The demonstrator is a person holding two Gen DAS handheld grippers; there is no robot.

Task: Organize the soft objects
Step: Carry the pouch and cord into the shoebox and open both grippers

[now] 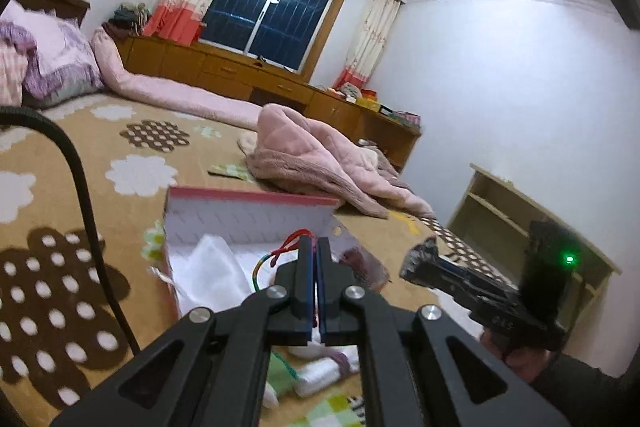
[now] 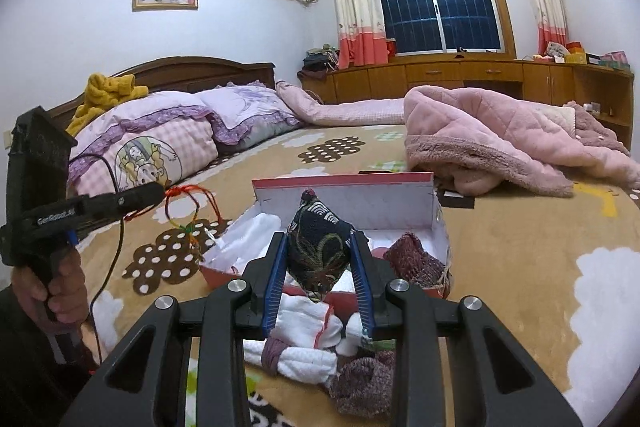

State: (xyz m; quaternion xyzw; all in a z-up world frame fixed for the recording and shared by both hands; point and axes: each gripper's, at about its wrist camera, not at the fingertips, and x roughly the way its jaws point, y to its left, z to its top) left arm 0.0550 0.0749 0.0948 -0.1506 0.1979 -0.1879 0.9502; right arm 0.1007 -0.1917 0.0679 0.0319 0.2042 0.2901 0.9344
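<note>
A red-edged cardboard box [image 2: 344, 183] lies open on the bed, with white cloths [image 2: 256, 231] and a maroon knitted piece [image 2: 414, 259] inside. My right gripper [image 2: 320, 247] is shut on a dark patterned pouch [image 2: 318, 247] and holds it over the box's near edge. My left gripper [image 1: 314, 247] is shut on a coloured braided cord [image 1: 280, 255] whose loops hang above the box [image 1: 248, 195]. From the right wrist view the left gripper [image 2: 160, 193] is left of the box, the cord [image 2: 188, 207] dangling from it. White rolled cloths [image 2: 296, 355] and a maroon knit [image 2: 364, 383] lie in front of the box.
The bed has a tan blanket [image 2: 520, 247] with brown and white patterns. A crumpled pink quilted robe [image 2: 492, 143] lies behind the box. Pillows [image 2: 160, 143] and a yellow cloth [image 2: 108, 91] sit at the headboard. Wooden cabinets [image 2: 460, 75] run under the window.
</note>
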